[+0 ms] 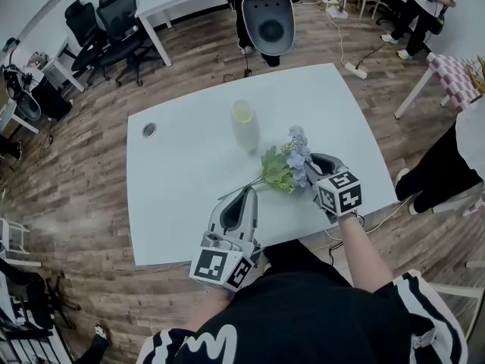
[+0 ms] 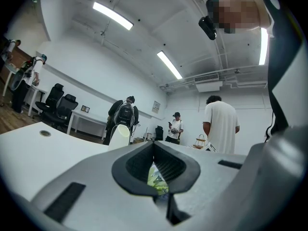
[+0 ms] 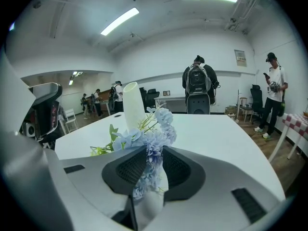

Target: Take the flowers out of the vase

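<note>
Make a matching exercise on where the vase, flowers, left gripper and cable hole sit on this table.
1 vase
2 flowers
3 left gripper
4 cable hole

A lying down, blooms between the right gripper's jaws
B near the table's left edge
C upright, no flowers in it
D towards the table's front edge

Pairs: 1-C; 2-A; 3-D; 4-B

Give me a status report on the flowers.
Left gripper shut, near stem. Right gripper shut on blossoms. Flowers out of vase, lying on table. Nothing in the way.
</note>
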Available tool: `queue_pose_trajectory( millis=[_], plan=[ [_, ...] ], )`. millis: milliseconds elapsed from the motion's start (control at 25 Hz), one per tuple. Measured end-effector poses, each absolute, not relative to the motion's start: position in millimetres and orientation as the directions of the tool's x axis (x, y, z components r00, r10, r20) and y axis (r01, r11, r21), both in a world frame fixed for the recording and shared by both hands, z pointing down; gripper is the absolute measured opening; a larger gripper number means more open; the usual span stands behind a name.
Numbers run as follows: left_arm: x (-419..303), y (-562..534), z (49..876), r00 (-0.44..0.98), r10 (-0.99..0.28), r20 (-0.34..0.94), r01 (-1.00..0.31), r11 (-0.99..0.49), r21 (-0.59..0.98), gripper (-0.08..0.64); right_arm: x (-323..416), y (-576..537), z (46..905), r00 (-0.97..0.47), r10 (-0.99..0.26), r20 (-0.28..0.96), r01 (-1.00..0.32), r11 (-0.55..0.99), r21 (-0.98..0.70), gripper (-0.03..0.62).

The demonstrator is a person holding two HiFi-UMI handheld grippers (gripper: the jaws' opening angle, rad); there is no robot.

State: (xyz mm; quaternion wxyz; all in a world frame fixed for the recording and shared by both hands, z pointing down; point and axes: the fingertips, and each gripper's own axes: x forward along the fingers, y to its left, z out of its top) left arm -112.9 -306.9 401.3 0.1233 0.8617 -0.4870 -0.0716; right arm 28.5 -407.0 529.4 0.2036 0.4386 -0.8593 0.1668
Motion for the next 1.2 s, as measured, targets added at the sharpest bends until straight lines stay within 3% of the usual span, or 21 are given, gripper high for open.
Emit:
queue_pose_trajectory(
  millis=[400, 800, 880, 1200],
  plan=[
    [-107.9, -299.4, 401.6, 0.514, -0.857, -0.01, -0.823, -0.497, 0.275, 0.005, 44.5, -397.9, 496.9, -0.514, -0.735, 0.442, -0.841, 0.534, -0.09, 0.129],
    [-98.6, -288.9, 391.9, 0.524, -0.851, -0.032, -0.82, -0.514, 0.252, 0.005, -12.8, -355.6, 431.8, -0.648, -0.702, 0.297, -0.745, 0.665, -0.053, 0.126],
    [-96.1, -286.4, 390.8, 0.526, -0.85, -0.034, -0.819, -0.517, 0.247, 0.005, -22.7, -342.5, 426.1, -0.671, -0.686, 0.281, -0.723, 0.689, -0.043, 0.056],
    [-97.5, -272.1, 394.0, 0.522, -0.853, 0.017, -0.832, -0.505, 0.231, 0.005, -46.1, -306.7, 421.6, -0.7, -0.639, 0.32, -0.674, 0.739, 0.0, 0.018]
  ],
)
